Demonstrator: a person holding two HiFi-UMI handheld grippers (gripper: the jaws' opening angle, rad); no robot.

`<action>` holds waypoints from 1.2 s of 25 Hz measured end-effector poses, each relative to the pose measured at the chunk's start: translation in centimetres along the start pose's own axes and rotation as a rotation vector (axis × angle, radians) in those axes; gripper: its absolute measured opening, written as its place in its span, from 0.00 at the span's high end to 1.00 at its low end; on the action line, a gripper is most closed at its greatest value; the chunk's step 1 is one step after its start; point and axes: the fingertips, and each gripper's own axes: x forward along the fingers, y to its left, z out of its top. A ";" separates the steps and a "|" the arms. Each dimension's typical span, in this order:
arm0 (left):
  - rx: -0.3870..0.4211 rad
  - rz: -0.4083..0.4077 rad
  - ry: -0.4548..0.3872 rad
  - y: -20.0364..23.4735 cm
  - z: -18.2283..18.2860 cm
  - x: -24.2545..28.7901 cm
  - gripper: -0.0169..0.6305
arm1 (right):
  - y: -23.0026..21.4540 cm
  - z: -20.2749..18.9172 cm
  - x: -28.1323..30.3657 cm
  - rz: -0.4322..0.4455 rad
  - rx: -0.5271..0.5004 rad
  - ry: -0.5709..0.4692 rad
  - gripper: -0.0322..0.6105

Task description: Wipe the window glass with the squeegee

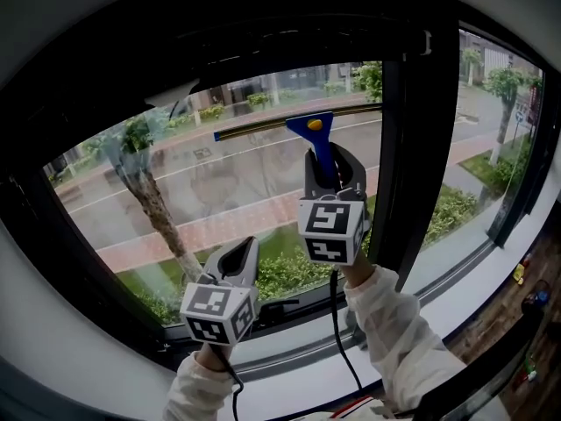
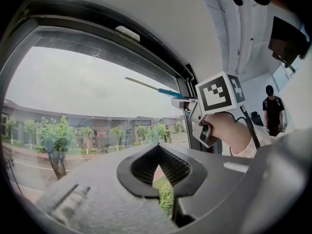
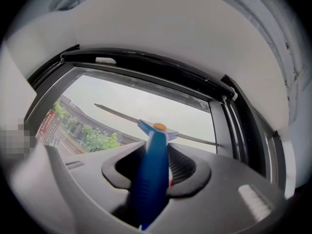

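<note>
The squeegee (image 1: 317, 143) has a blue handle with an orange button, and its long thin blade lies against the upper part of the window glass (image 1: 219, 191). My right gripper (image 1: 333, 172) is shut on the handle just below the head. In the right gripper view the blue handle (image 3: 150, 174) runs up between the jaws to the blade at the glass (image 3: 117, 104). My left gripper (image 1: 238, 260) hangs lower left, near the bottom of the pane, shut and empty. Its jaws (image 2: 157, 146) meet at the tips, and the squeegee (image 2: 163, 90) shows above them to the right.
A thick black mullion (image 1: 421, 147) bounds the pane on the right, with a second pane (image 1: 495, 121) beyond it. The white sill (image 1: 465, 292) runs below. A cable (image 1: 337, 336) trails from the right gripper. A person (image 2: 273, 108) stands far back in the room.
</note>
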 end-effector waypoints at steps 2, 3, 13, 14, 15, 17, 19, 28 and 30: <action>-0.008 -0.006 0.007 -0.3 -0.6 0.0 0.97 | 0.1 -0.6 -0.2 0.000 -0.001 0.010 0.72; -0.011 -0.009 0.010 -0.4 -0.8 0.0 0.97 | 0.2 -0.9 -0.3 0.001 -0.002 0.014 0.72; -0.037 -0.023 0.031 -1.2 -2.7 -0.1 0.97 | 0.8 -3.3 -1.3 0.008 0.002 0.048 0.72; -0.040 -0.023 0.033 -1.2 -2.8 -0.1 0.97 | 0.9 -3.5 -1.3 0.008 0.003 0.050 0.72; -0.042 -0.024 0.033 -1.2 -3.0 -0.1 0.97 | 0.9 -3.6 -1.4 0.007 0.003 0.049 0.72; -0.046 -0.028 0.032 -1.3 -3.3 -0.1 0.97 | 1.0 -4.0 -1.6 0.006 -0.001 0.041 0.72; -0.050 -0.029 0.033 -1.4 -3.7 -0.1 0.97 | 1.1 -4.6 -1.8 0.002 -0.003 0.037 0.72; -0.078 -0.029 0.085 -1.9 -7.1 -0.1 0.97 | 1.9 -7.6 -3.0 0.015 -0.021 0.028 0.72; -0.084 -0.029 0.096 -2.1 -7.8 -0.1 0.97 | 2.1 -8.4 -3.3 0.017 -0.021 0.036 0.72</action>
